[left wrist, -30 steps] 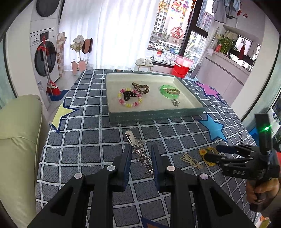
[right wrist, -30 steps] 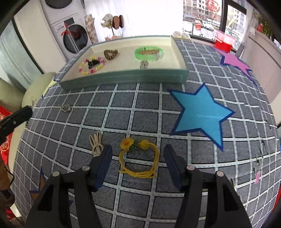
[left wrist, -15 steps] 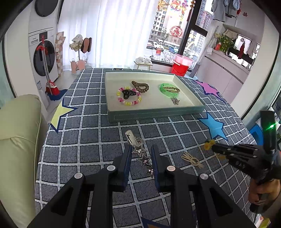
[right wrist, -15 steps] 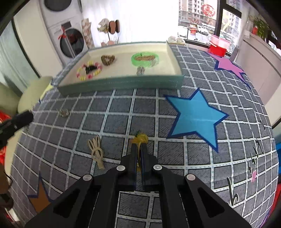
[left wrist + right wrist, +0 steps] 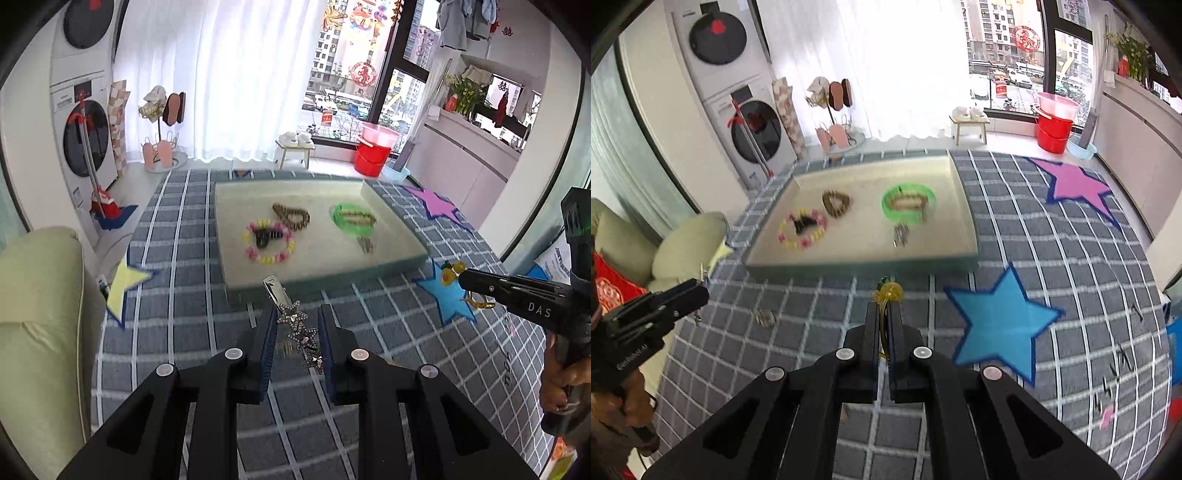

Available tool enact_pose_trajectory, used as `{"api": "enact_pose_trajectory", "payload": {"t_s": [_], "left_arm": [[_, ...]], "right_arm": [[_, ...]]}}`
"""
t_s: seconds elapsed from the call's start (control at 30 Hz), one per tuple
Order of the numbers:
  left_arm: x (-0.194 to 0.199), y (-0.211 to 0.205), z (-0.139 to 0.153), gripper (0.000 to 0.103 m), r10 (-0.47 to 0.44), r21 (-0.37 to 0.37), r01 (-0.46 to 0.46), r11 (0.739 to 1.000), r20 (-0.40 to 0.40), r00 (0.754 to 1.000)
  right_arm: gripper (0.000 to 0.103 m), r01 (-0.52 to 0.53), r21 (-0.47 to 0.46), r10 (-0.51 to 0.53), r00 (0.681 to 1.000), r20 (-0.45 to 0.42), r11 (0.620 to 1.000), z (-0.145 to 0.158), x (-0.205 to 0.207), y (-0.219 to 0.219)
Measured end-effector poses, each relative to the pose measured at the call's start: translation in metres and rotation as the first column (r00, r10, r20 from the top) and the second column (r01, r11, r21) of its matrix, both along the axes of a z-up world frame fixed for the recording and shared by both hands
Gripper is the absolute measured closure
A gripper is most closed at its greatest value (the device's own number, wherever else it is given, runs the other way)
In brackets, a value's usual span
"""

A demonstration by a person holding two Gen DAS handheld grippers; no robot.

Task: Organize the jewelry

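My left gripper is shut on a silver star hair clip and holds it above the checked cloth, in front of the green tray. My right gripper is shut on a yellow hair tie, lifted off the cloth; it also shows in the left wrist view. The tray holds a pastel bead bracelet around a black clip, a brown bead bracelet, a green bangle and a small metal clip.
A small beige piece lies on the cloth left of my right gripper. A blue star patch and a purple star patch mark the cloth. A pale green sofa arm borders the left edge.
Both grippers rose and moved toward the tray. The left lifted the star clip off the cloth. The right closed on the yellow hair tie and lifted it.
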State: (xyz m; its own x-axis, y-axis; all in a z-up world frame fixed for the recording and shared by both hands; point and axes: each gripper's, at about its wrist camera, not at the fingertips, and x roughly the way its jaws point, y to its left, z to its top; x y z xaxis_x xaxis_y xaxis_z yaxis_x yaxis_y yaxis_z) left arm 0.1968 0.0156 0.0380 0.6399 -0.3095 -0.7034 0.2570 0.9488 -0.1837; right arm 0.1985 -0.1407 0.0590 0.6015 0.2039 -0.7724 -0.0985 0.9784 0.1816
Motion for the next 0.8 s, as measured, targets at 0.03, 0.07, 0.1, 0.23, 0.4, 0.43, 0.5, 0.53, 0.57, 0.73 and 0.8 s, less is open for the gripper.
{"api": "enact_pose_trajectory", "payload": {"t_s": [0.03, 0.07, 0.1, 0.23, 0.4, 0.43, 0.5, 0.53, 0.57, 0.73, 0.8], "left_arm": [[0.006, 0.000, 0.002, 0.066, -0.001, -0.003, 0.001, 1.000, 0.001, 1.000], [0.013, 0.000, 0.004, 0.066, -0.002, -0.008, 0.002, 1.000, 0.000, 1.000], [0.023, -0.002, 0.007, 0.066, -0.006, -0.012, 0.006, 1.000, 0.000, 1.000], [0.054, -0.014, 0.009, 0.066, -0.022, 0.010, 0.022, 1.000, 0.001, 1.000], [0.094, -0.037, 0.000, 0.066, -0.038, 0.053, 0.039, 0.998, -0.006, 0.999], [0.097, -0.040, -0.003, 0.066, -0.040, 0.057, 0.041, 0.998, -0.008, 0.999], [0.107, -0.048, -0.011, 0.066, -0.047, 0.075, 0.048, 0.996, -0.014, 0.999], [0.111, -0.051, -0.015, 0.066, -0.050, 0.080, 0.052, 0.995, -0.019, 0.999], [0.115, -0.054, -0.019, 0.066, -0.053, 0.082, 0.055, 0.995, -0.025, 0.998], [0.127, -0.065, -0.037, 0.066, -0.058, 0.094, 0.063, 0.994, -0.055, 0.997], [0.131, -0.067, -0.043, 0.066, -0.055, 0.101, 0.062, 0.993, -0.065, 0.996]], "right_arm": [[0.099, 0.001, 0.007, -0.001, 1.000, 0.003, 1.000, 0.002, 0.006, 0.000], [0.099, 0.002, 0.016, -0.002, 1.000, 0.005, 1.000, 0.004, 0.012, 0.000], [0.099, 0.004, 0.030, -0.004, 1.000, 0.004, 1.000, 0.006, 0.020, -0.001], [0.099, 0.020, 0.085, -0.019, 1.000, -0.009, 0.996, 0.007, 0.055, -0.006], [0.099, 0.049, 0.115, -0.045, 0.998, -0.039, 0.992, -0.007, 0.090, -0.012], [0.099, 0.055, 0.119, -0.050, 0.998, -0.047, 0.991, -0.012, 0.096, -0.013], [0.099, 0.069, 0.118, -0.062, 0.996, -0.061, 0.991, -0.020, 0.106, -0.016], [0.099, 0.074, 0.117, -0.067, 0.995, -0.068, 0.990, -0.024, 0.110, -0.016], [0.099, 0.079, 0.116, -0.070, 0.995, -0.074, 0.990, -0.028, 0.113, -0.017], [0.099, 0.093, 0.107, -0.083, 0.992, -0.095, 0.990, -0.045, 0.123, -0.022], [0.099, 0.098, 0.105, -0.087, 0.991, -0.101, 0.990, -0.050, 0.125, -0.024]]}}
